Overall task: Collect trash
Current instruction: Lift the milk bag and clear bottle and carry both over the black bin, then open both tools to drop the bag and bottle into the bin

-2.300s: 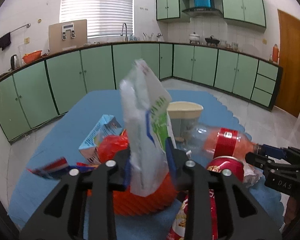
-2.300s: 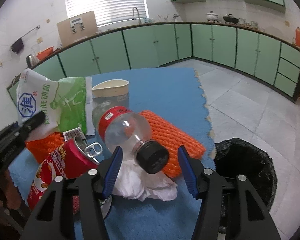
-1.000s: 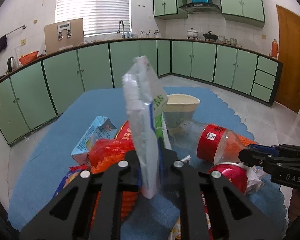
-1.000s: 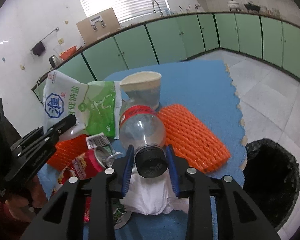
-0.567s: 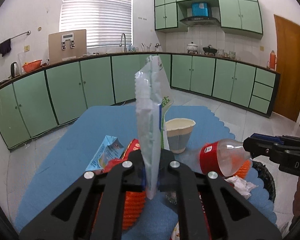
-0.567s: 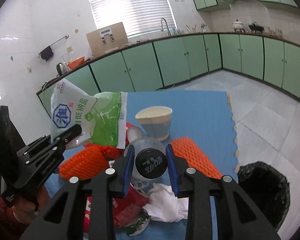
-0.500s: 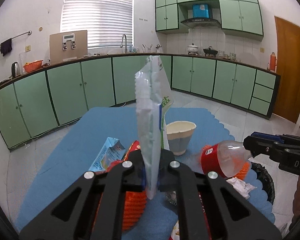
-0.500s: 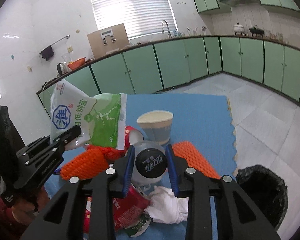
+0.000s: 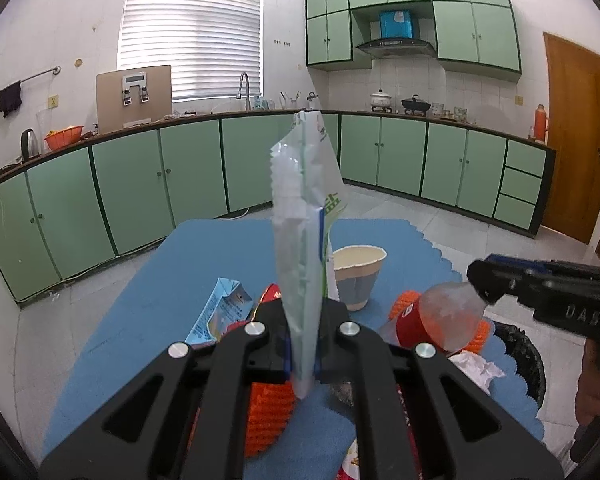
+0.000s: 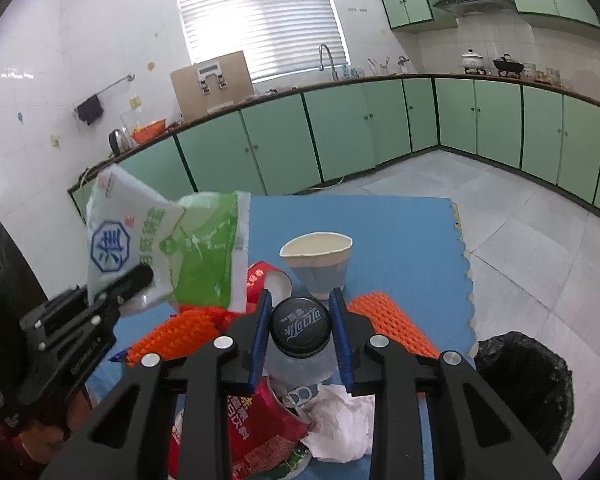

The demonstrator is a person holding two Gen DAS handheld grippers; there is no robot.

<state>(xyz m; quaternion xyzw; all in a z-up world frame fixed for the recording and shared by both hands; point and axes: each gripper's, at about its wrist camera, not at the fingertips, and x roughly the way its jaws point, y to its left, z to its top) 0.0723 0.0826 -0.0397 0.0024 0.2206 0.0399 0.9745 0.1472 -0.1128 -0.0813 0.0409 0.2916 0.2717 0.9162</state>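
step: both items lifted, carry to bin | left gripper [image 9: 303,354] fingers clamped salt bag [image 9: 306,240] | right gripper [image 10: 300,332] fingers held bottle [image 10: 300,330] by cap | next: swing to trash bin [image 10: 524,384] (4 o'clock), release

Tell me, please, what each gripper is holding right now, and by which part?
The left gripper pinches the green-and-white plastic bag by its bottom edge. The right gripper clamps the clear plastic bottle at its black cap.
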